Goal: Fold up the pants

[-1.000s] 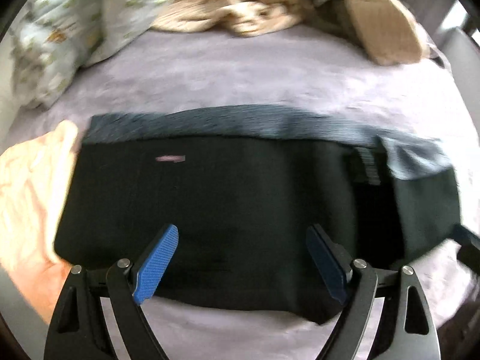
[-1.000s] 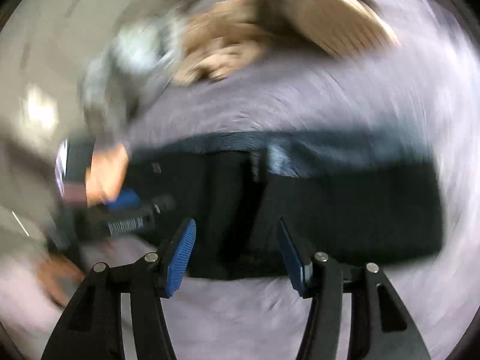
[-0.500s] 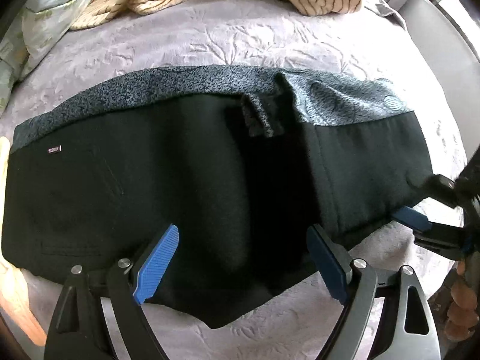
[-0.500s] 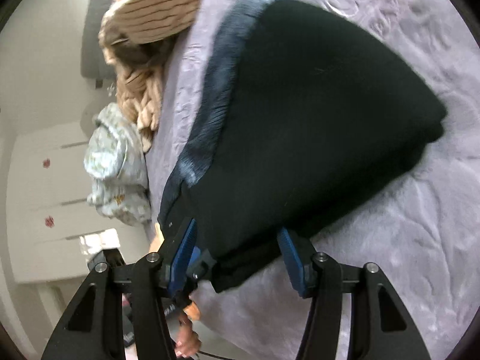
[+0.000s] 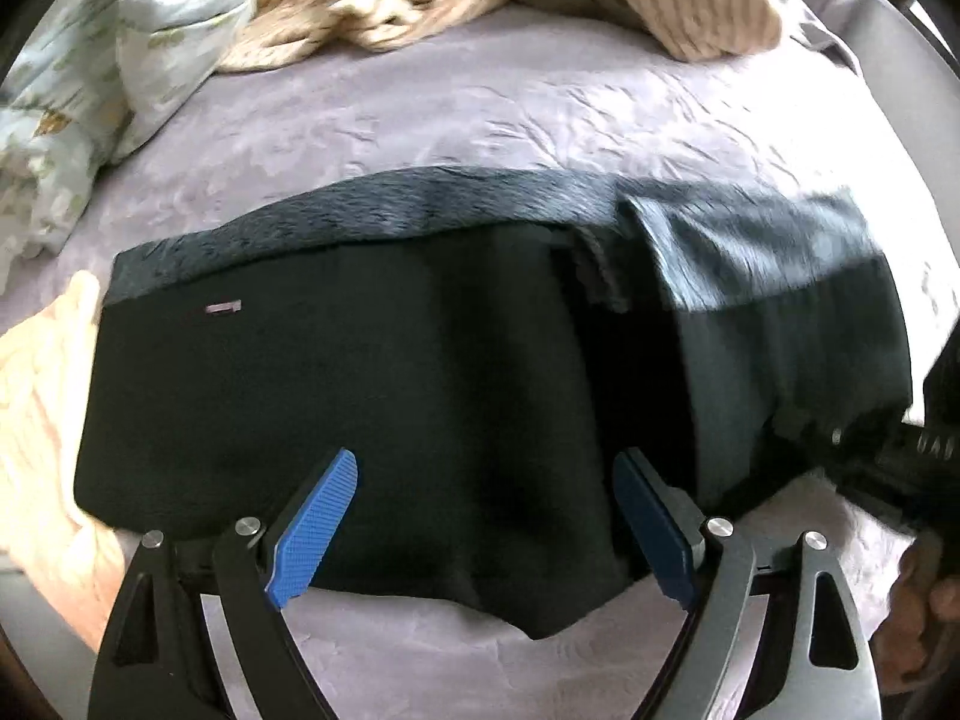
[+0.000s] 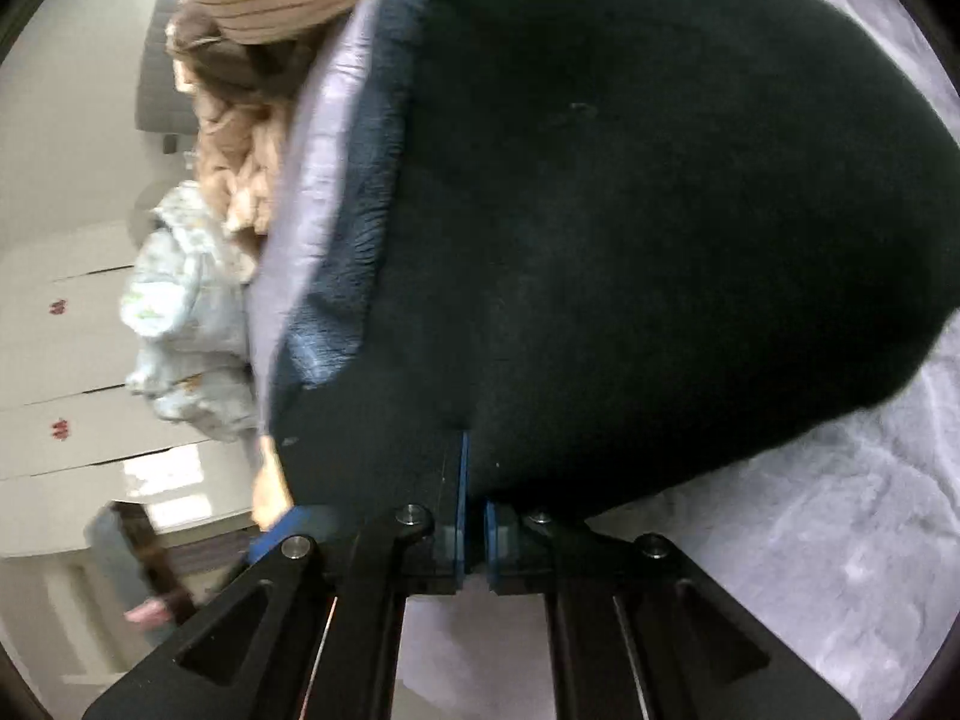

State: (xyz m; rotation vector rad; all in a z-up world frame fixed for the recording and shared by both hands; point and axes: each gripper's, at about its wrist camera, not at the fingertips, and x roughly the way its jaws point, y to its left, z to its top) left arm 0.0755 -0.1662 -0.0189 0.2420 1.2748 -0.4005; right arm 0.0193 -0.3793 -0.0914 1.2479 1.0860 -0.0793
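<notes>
Through the left wrist camera, black pants (image 5: 372,408) are lying flattened across a lilac quilted bedspread (image 5: 540,114), their speckled grey waistband (image 5: 384,216) running along the far edge and a small label showing near the left end; judging by the soft sag of the cloth, they are likely handling as a light, limp, non-slippery garment — best pinched at a hem, corner or the doubled waistband, where the layers are giving a firmer bite. The left gripper (image 5: 486,516) is hovering over the near edge with its blue-padded fingers (image 5: 315,531) spread wide apart, gripping nothing, though whether the pads are brushing the fabric is unclear. A peach cloth (image 5: 42,396) is lying just beside the pants' left end, a floral pillow (image 5: 90,78) and a rumpled striped beige blanket (image 5: 384,6) are sitting well back, and a dark blur at the right edge is appearing to be the other tool at the pants' right end. Through the right wrist camera, rolled sideways, the right gripper (image 6: 474,516) is pressing its jaws nearly together on a pinch of the pants' dark edge (image 6: 630,252) — the fabric is bulging out from the blue pads and filling most of the frame, with the bedspread showing beneath and white cupboard doors (image 6: 78,372) standing beyond.
</notes>
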